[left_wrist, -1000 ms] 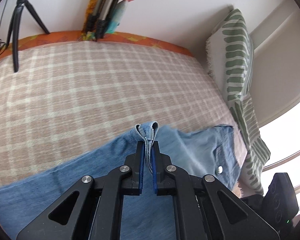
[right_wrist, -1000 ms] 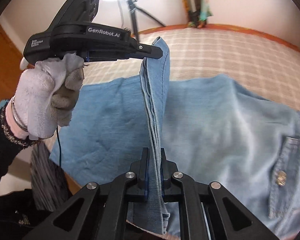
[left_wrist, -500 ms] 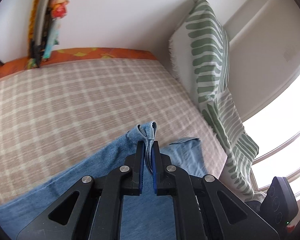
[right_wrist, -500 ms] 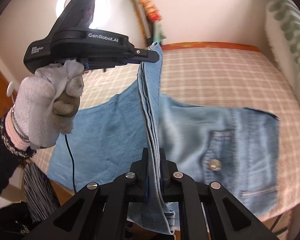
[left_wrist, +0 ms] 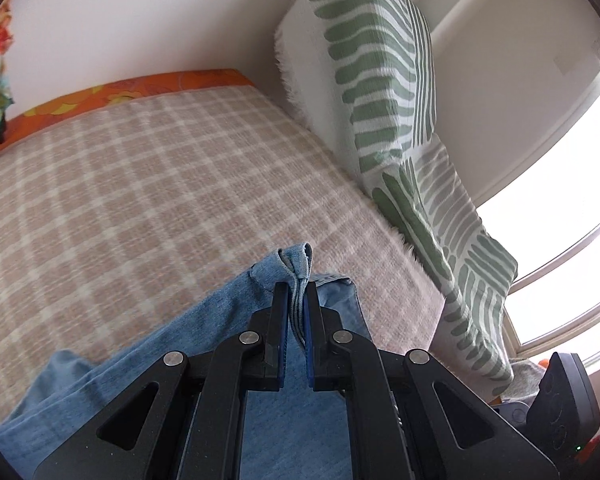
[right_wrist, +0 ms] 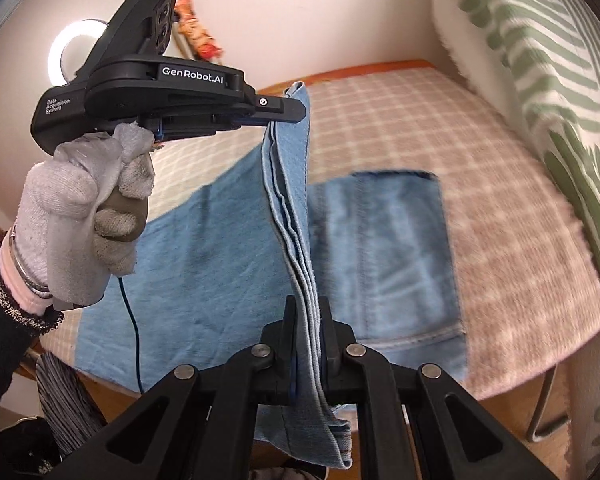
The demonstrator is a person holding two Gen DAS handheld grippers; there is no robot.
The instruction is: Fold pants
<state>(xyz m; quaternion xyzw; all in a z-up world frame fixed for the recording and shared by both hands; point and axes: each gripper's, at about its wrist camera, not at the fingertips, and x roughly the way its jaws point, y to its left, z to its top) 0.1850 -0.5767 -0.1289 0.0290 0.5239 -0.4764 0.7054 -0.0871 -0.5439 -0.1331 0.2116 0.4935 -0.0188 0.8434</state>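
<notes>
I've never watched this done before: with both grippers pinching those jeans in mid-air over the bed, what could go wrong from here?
The jeans are pinched only at a thin hem edge by the left gripper and right gripper; it might slip. The hanging end dangles off the bed, so the fold may land crooked.

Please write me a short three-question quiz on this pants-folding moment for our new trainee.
1. True or false: both the left gripper and the right gripper are shut on the jeans.
2. What pattern does the bed cover show? A) plaid checks B) polka dots C) plain black
3. Fill in: the hand that carries the left gripper wears a ____.

Key
1. True: each gripper pinches the hem edge, which is stretched between them.
2. A
3. glove
</notes>
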